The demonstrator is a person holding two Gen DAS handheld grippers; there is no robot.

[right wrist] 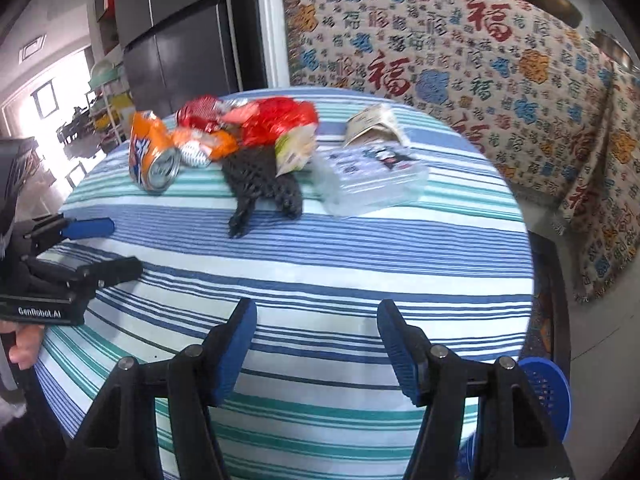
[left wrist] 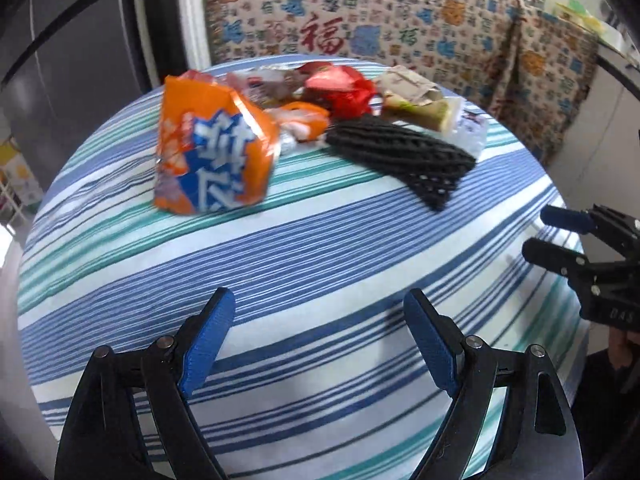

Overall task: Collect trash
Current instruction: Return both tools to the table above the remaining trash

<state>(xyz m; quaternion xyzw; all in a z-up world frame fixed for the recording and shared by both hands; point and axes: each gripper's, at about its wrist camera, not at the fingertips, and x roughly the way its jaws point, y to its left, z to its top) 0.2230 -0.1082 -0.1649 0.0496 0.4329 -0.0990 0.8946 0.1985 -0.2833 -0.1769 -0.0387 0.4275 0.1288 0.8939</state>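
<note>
Trash lies in a pile at the far side of a round table with a striped cloth (left wrist: 320,248). An orange drink can (left wrist: 212,152) lies on its side at the left; it also shows in the right wrist view (right wrist: 150,156). A black foam net (left wrist: 404,156) (right wrist: 260,184), red wrappers (left wrist: 344,88) (right wrist: 280,120), crumpled paper (left wrist: 412,88) (right wrist: 374,124) and a clear plastic pack (right wrist: 376,178) lie beside it. My left gripper (left wrist: 320,312) is open and empty above the near cloth. My right gripper (right wrist: 316,320) is open and empty too.
A patterned cloth (right wrist: 480,72) covers furniture behind the table. A dark fridge (right wrist: 176,32) stands at the back left. A blue basket (right wrist: 548,392) sits low by the table's right edge. Each gripper shows in the other's view (left wrist: 552,236) (right wrist: 116,248).
</note>
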